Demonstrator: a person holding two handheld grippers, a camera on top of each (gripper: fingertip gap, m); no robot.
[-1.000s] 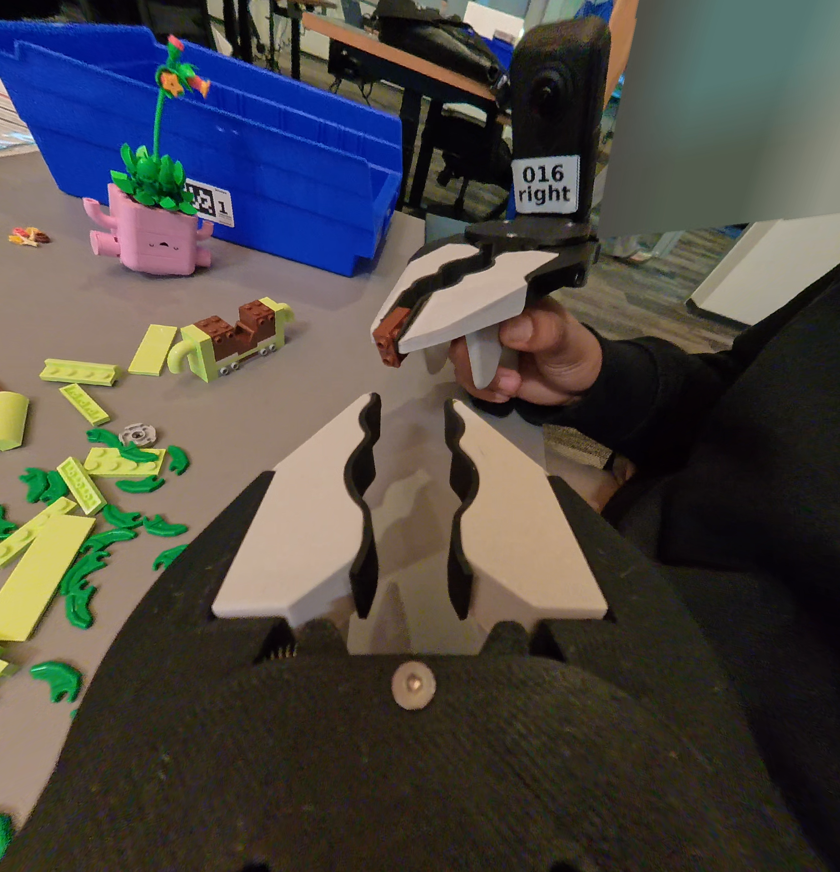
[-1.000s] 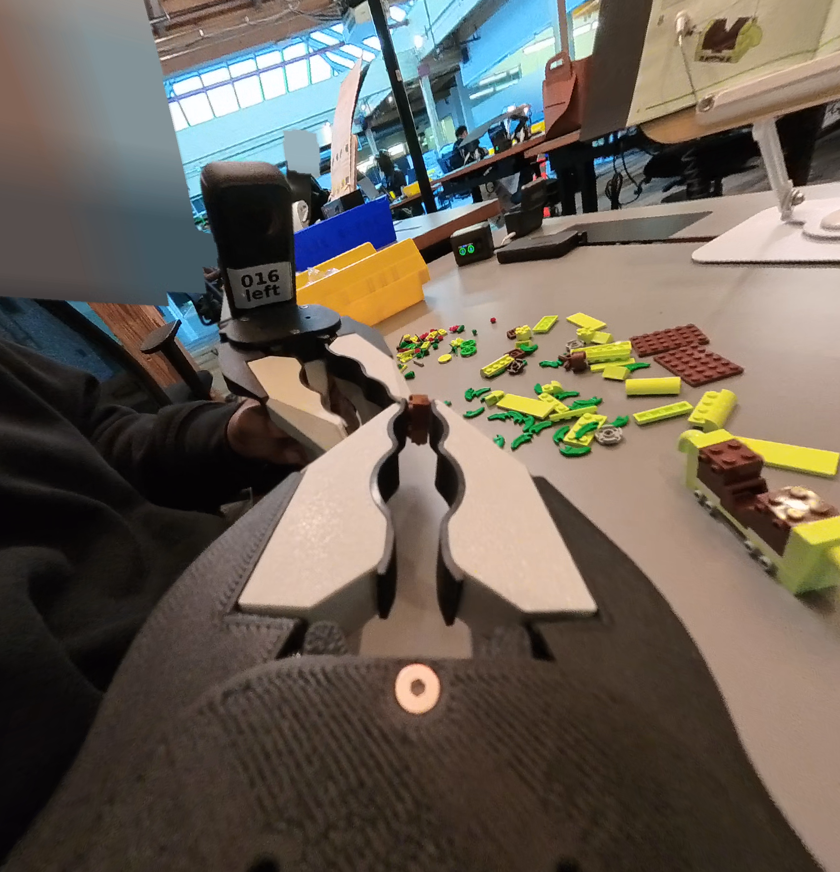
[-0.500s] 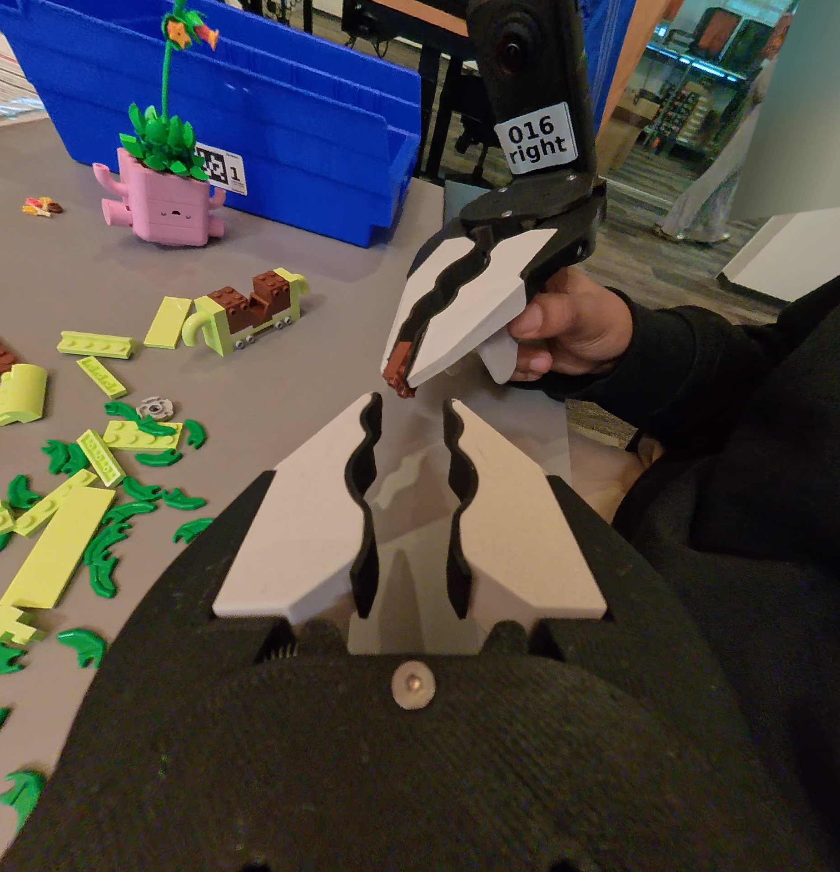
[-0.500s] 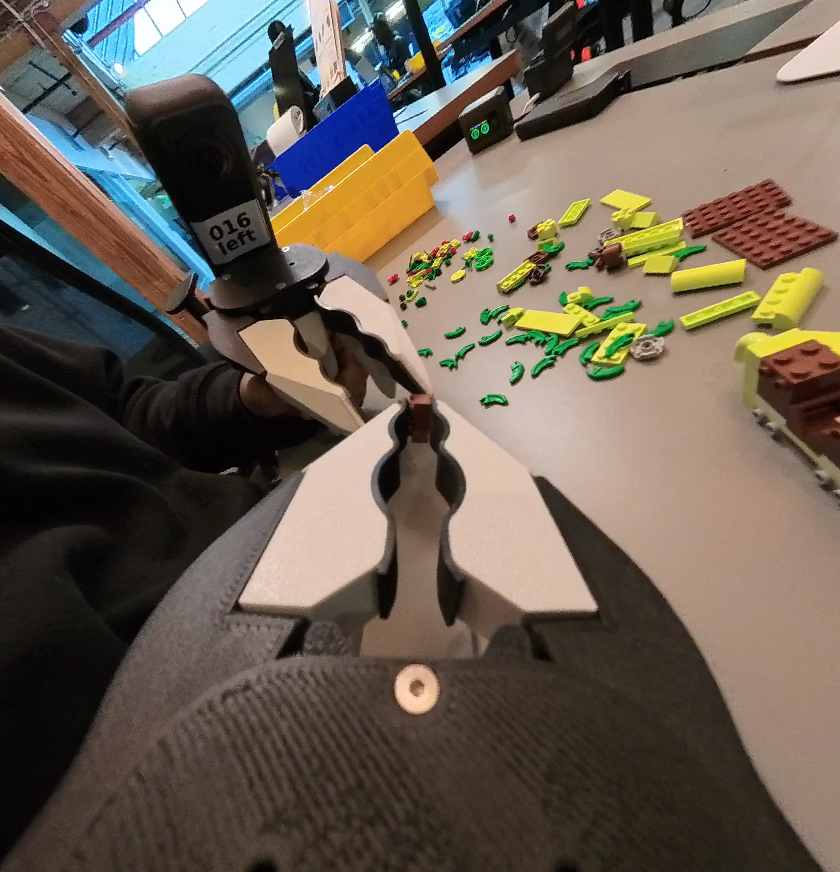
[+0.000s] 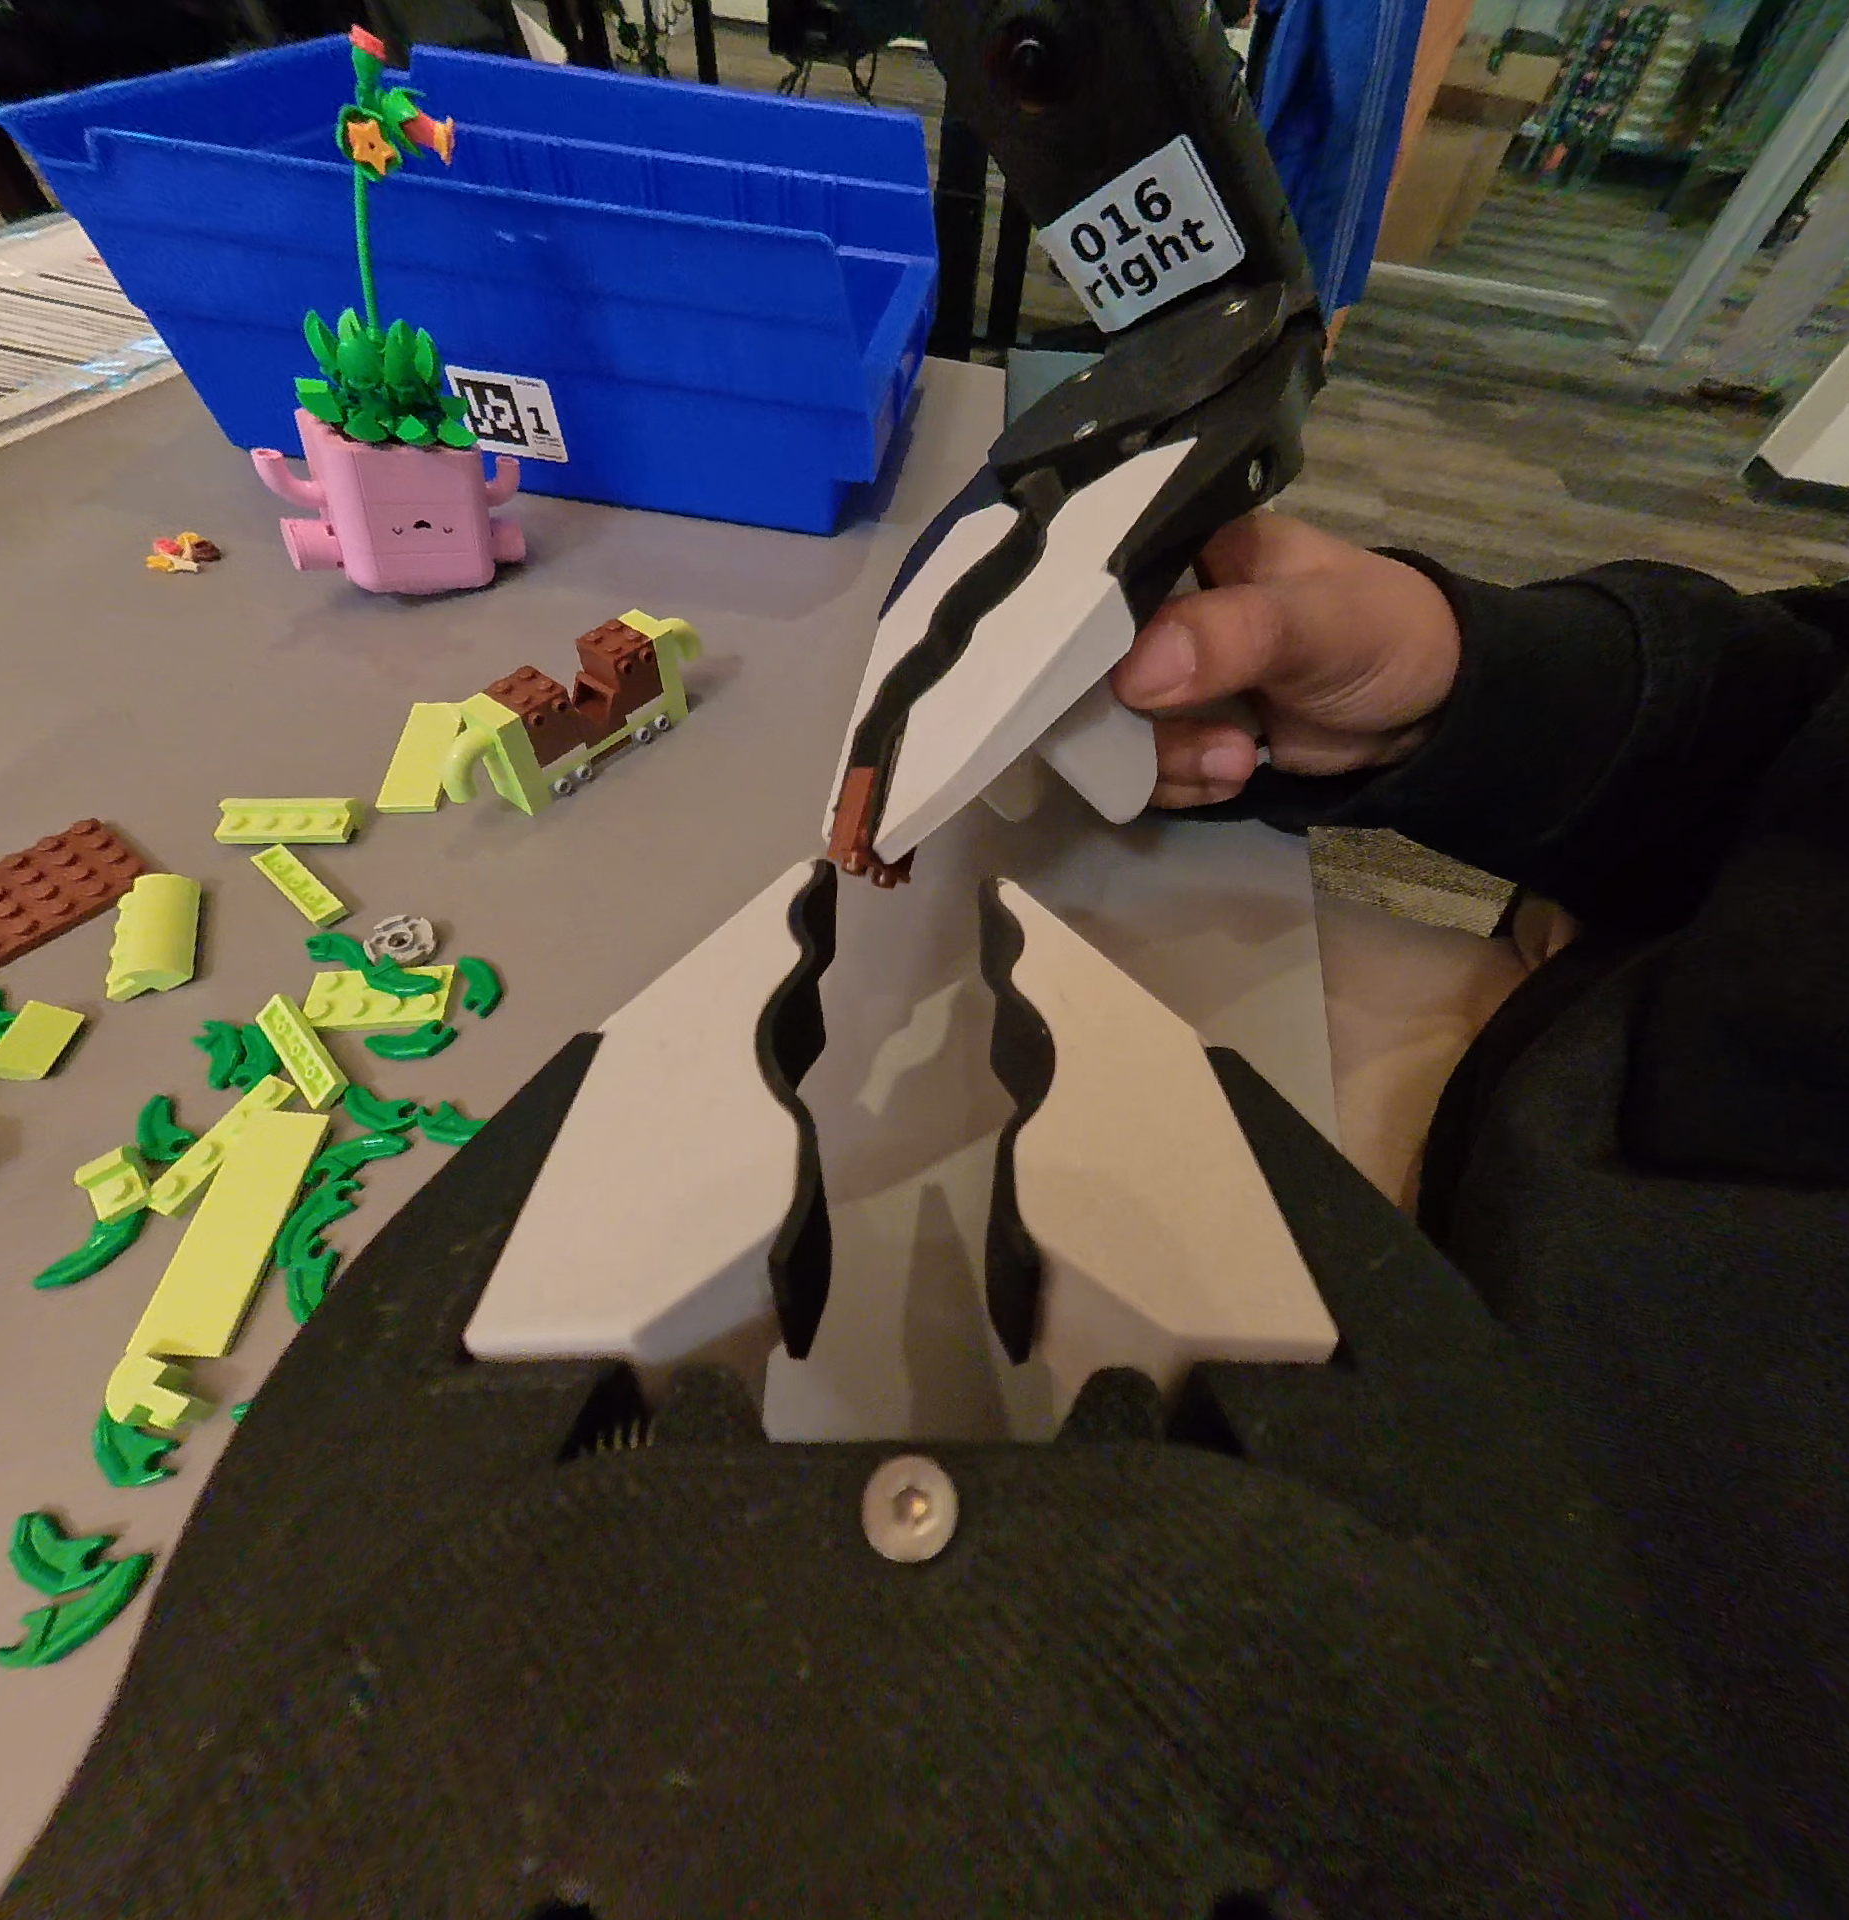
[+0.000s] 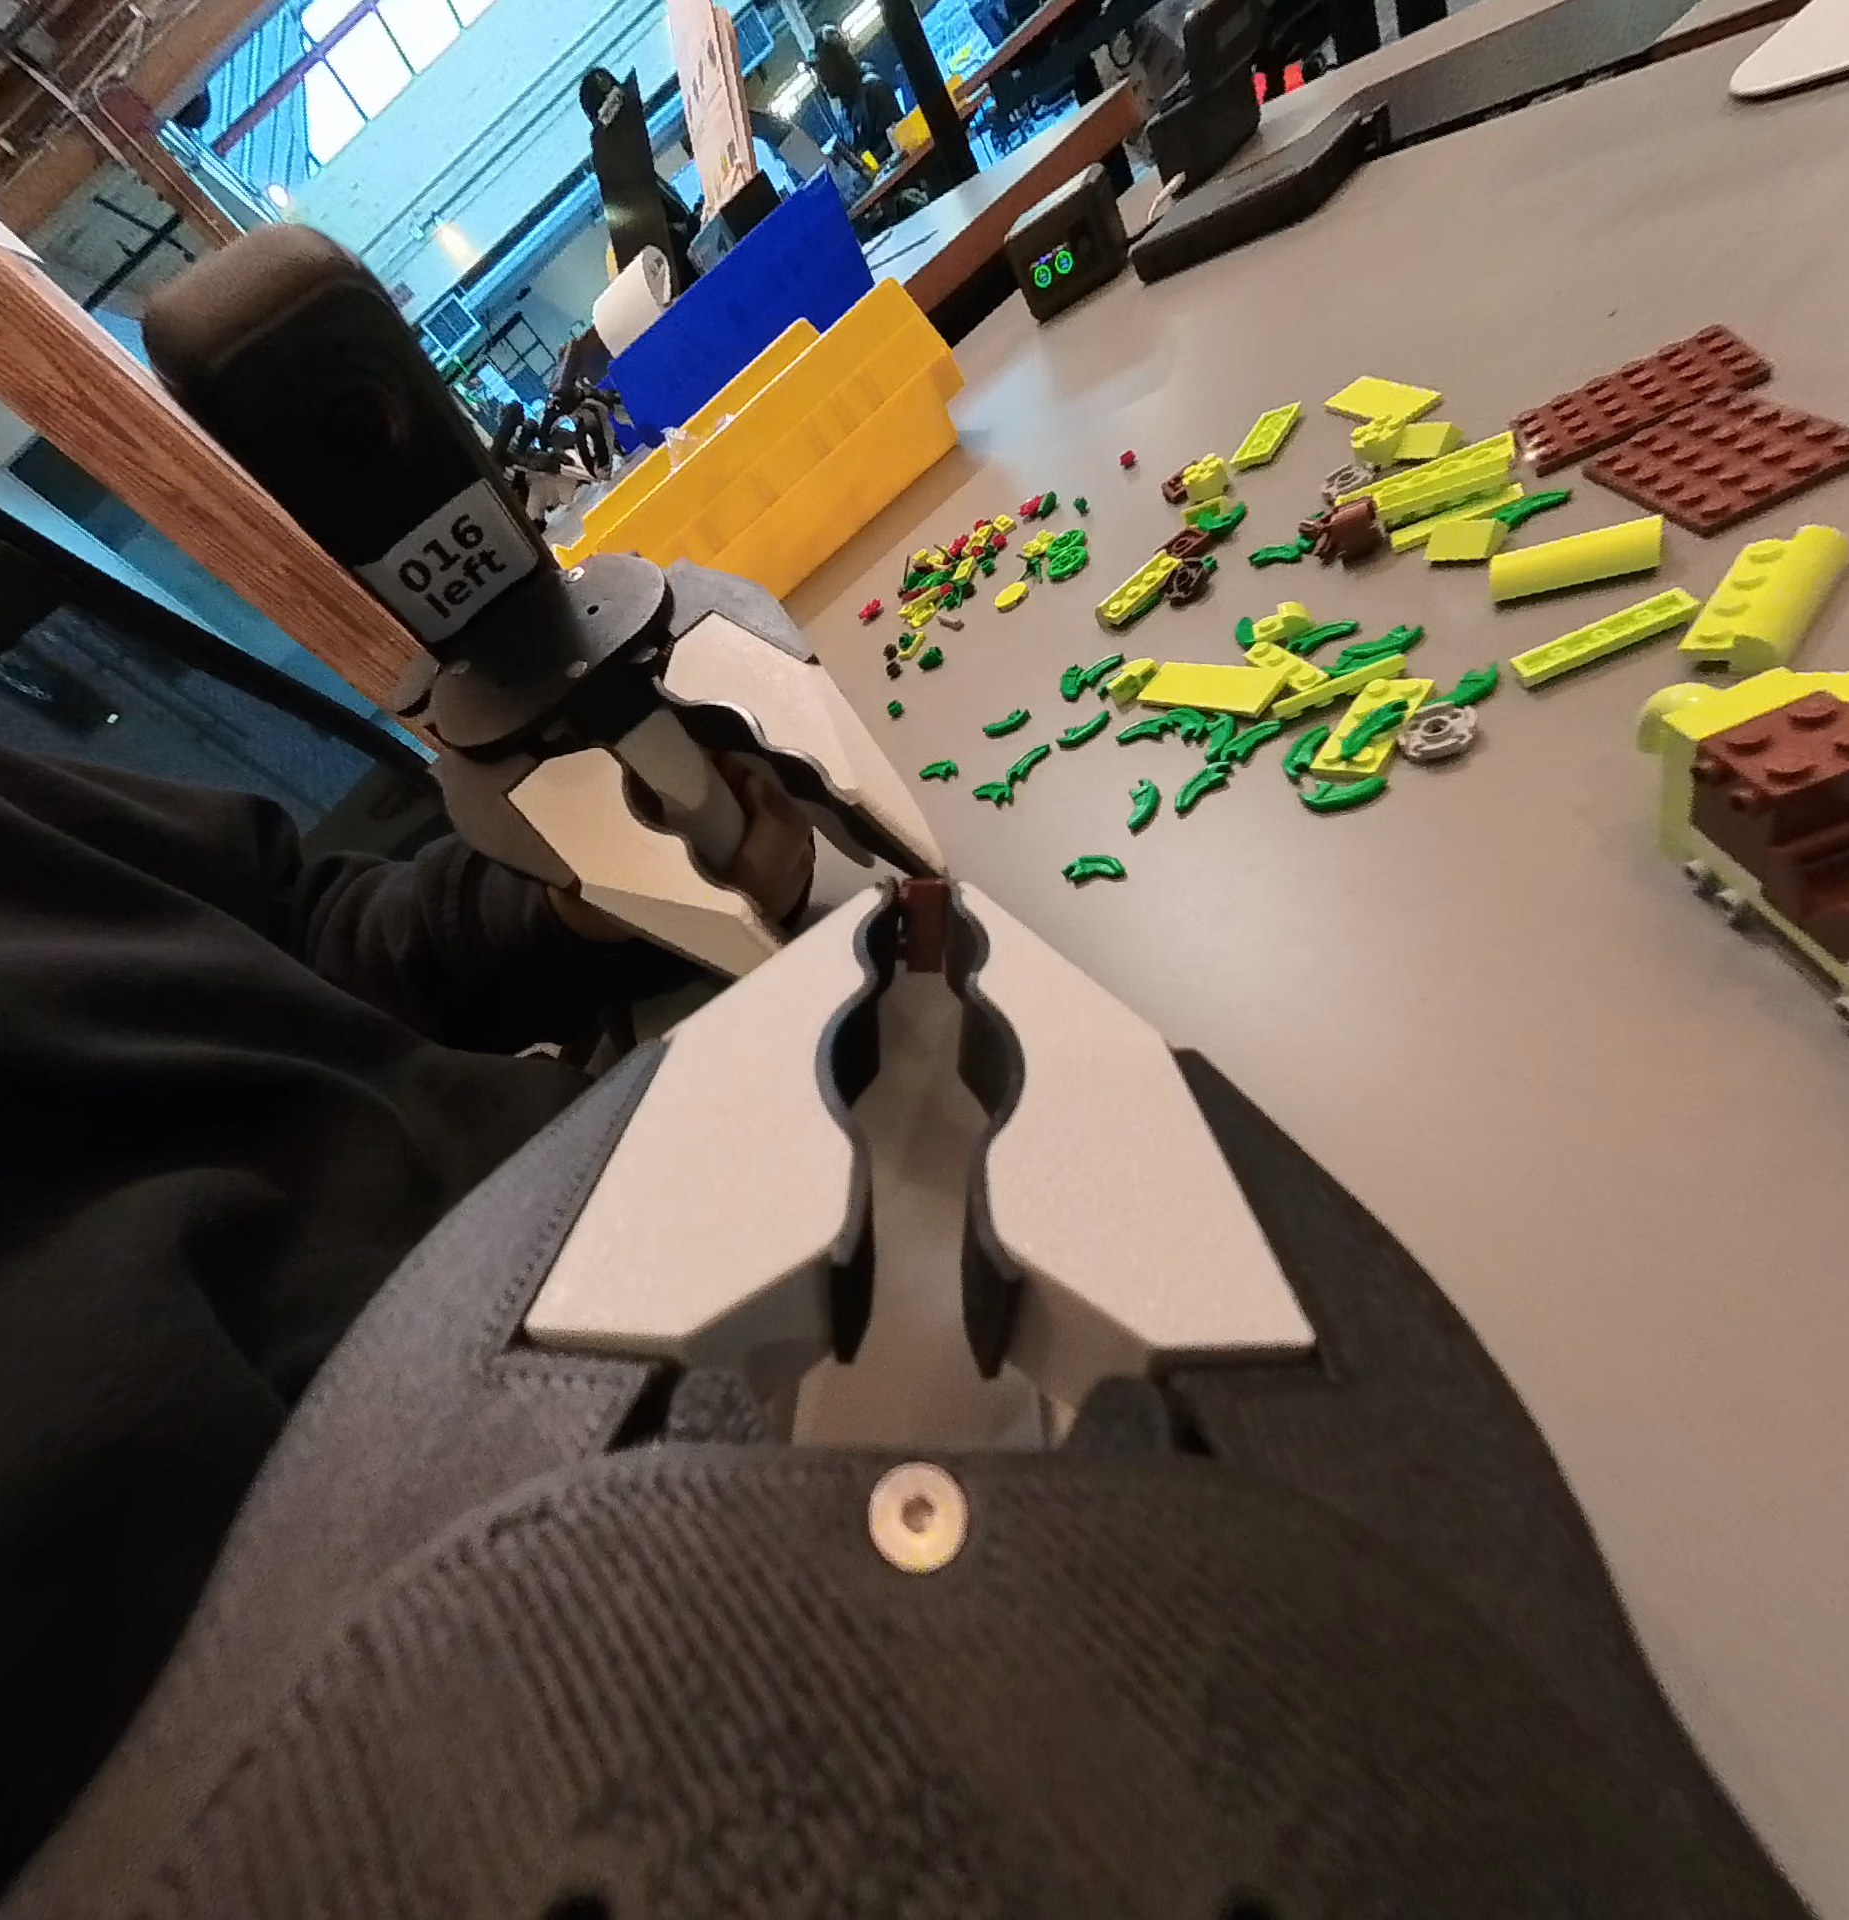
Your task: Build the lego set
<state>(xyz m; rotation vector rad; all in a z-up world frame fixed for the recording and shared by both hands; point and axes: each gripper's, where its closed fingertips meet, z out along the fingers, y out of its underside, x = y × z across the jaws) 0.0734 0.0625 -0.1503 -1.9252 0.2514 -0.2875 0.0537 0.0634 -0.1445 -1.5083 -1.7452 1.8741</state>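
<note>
**Brown piece held at the tips of your open left jaws**

The small reddish-brown lego piece sits clamped at the very tip of your right gripper, whose jaws are closed on it. In the left wrist view the same brown piece hangs above the table, just beside the tip of one finger of your left gripper, touching it or nearly so. The left jaws stand apart with nothing between them.

Beyond the two grippers, on the grey table, stands the partly built lime-green and brown lego model on small wheels. Near it lie loose lime-green plates, two brown studded plates, a small grey round piece and many green leaf-shaped pieces.

Farther back a pink lego pot with green leaves and a tall flower stem stands just in front of a blue plastic bin. In the right wrist view a yellow plastic bin stands at the far edge of the table.
</note>
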